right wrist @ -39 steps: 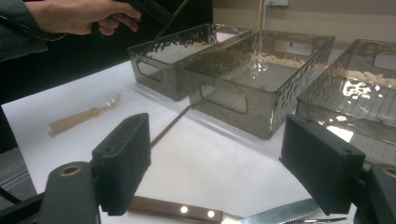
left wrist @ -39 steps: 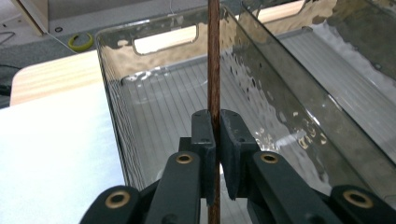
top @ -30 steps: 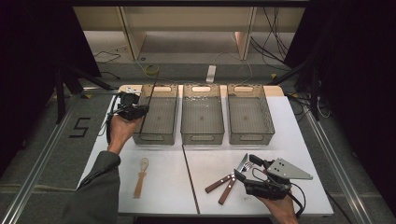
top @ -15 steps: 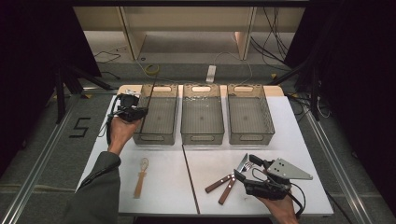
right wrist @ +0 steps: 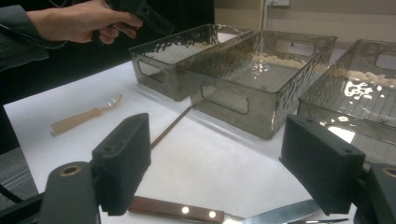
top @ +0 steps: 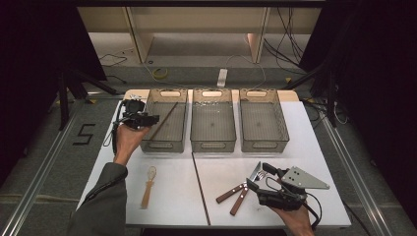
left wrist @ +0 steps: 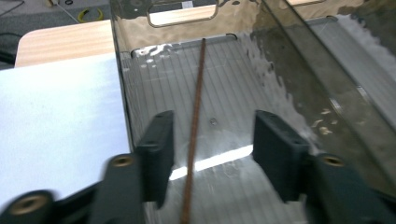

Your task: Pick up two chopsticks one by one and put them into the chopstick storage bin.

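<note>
The left gripper (left wrist: 212, 154), jaws apart, straddled the chopstick (left wrist: 195, 130), which ran lengthwise up the frame; the right gripper (right wrist: 229, 172) gaped too.

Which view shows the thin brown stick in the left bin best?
The left gripper view: the stick runs lengthwise along the bin floor between open jaws. The high view shows it as a small dark diagonal line.

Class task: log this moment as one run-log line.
left gripper open | chopstick in left bin | right gripper open over knife
</note>
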Available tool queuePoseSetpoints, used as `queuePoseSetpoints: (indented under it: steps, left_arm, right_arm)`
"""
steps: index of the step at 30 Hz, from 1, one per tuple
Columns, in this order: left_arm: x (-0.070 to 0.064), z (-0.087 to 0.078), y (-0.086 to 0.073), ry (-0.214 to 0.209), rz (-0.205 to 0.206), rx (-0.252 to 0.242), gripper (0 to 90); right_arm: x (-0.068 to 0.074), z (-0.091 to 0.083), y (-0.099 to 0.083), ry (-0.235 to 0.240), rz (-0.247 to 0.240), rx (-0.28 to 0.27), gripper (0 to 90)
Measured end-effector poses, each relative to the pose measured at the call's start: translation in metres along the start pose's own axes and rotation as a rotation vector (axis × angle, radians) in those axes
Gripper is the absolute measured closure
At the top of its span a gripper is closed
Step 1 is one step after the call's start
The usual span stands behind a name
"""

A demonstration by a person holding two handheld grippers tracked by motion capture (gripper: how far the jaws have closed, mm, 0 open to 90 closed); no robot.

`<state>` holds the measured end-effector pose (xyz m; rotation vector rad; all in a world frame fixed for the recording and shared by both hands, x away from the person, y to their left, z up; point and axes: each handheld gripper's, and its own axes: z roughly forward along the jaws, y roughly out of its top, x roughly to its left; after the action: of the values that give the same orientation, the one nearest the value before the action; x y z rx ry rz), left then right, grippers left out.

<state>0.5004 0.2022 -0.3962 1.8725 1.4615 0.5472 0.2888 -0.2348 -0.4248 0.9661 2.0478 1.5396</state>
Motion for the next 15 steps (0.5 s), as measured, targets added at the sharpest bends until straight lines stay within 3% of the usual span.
queuePoseSetpoints:
  steps: [3,6,15]
  left_arm:
    - [-0.008,-0.013,0.001,-0.004,-0.001,0.008,35.2]
    - [-0.013,-0.025,0.000,-0.046,-0.028,0.011,29.0]
    - [-0.032,-0.050,-0.003,-0.080,-0.005,0.004,22.7]
  right_arm:
    - [0.000,0.000,0.000,0.001,0.002,0.001,24.6]
    - [0.000,0.000,0.000,0.000,0.000,0.000,24.6]
    - [0.001,-0.001,0.001,0.000,-0.005,0.000,24.6]
